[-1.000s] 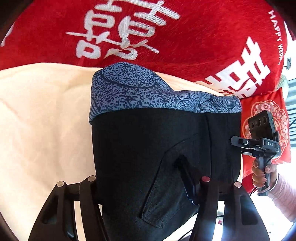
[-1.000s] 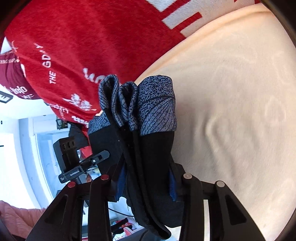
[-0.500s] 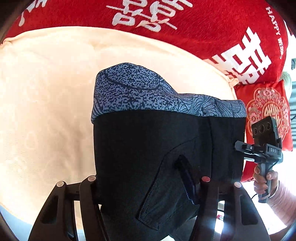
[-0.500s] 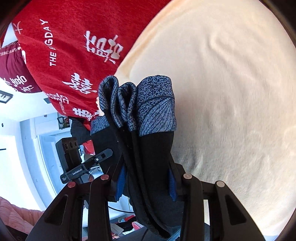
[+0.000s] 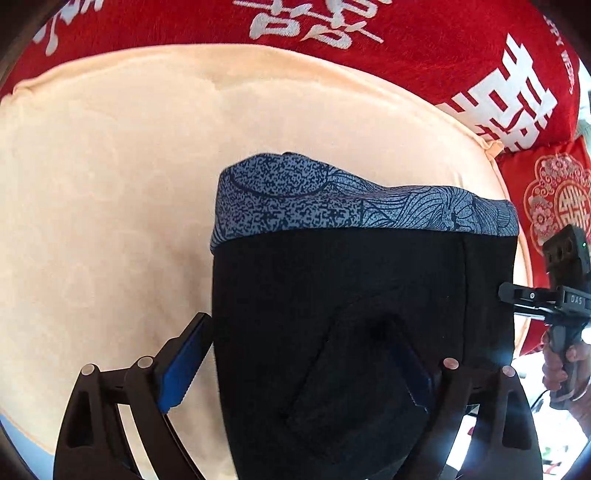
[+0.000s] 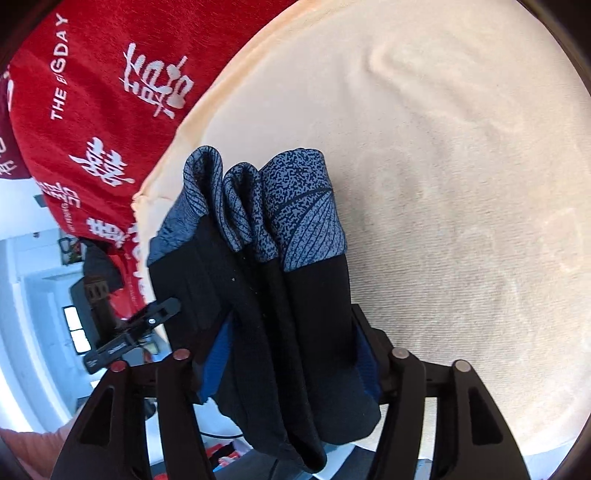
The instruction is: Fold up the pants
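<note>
The folded black pants (image 5: 343, 317) have blue patterned cuffs (image 5: 354, 203) at the far end and hang above the cream blanket (image 5: 110, 192). My left gripper (image 5: 295, 362) has its jaws spread; the blue left pad (image 5: 181, 365) stands clear of the cloth, and the pants drape over the right finger. My right gripper (image 6: 291, 350) is shut on the bunched pants (image 6: 280, 295), whose folded cuffs (image 6: 291, 210) stick up past the fingers. The right gripper also shows at the right edge of the left wrist view (image 5: 554, 299).
A red blanket with white characters (image 5: 332, 29) lies beyond the cream blanket, also seen in the right wrist view (image 6: 92, 110). A red patterned cushion (image 5: 554, 192) sits at the right. The bed edge and a bright room (image 6: 44, 314) lie to the left.
My left gripper's jaws have opened and its left pad has come off the pants. Both grippers have carried the pants further over the cream blanket, away from the red one.
</note>
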### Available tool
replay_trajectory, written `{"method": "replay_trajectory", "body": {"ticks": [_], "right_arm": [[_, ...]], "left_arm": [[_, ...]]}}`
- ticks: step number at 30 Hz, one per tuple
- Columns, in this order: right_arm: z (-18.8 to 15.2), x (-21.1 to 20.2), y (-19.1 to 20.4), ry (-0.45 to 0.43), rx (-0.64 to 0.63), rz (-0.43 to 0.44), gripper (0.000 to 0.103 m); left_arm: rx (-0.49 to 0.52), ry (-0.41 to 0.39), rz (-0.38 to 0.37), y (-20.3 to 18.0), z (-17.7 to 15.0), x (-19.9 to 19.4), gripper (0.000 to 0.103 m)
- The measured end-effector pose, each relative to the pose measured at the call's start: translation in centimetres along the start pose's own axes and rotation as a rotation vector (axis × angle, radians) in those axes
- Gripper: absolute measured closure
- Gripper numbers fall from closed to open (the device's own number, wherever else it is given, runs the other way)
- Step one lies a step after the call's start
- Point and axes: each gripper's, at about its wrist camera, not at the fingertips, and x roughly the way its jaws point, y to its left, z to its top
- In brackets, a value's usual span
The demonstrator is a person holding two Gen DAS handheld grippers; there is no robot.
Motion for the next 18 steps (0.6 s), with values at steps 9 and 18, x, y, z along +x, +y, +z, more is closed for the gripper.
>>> {"method": "replay_trajectory", "body": {"ticks": [9,18], "right_arm": [[-2.1,-2.6,-0.8,-0.042,0.064,-0.171,0.023],[-6.0,-4.8,3.0,-0.098,0.044,-0.305,0.021]], "left_arm": [[0.008,-0.029,0.151,0.1,-1.0,-3.4,0.010],[0.055,0.008,0.239,-4.6,-4.7,-5.8,0.009]]}}
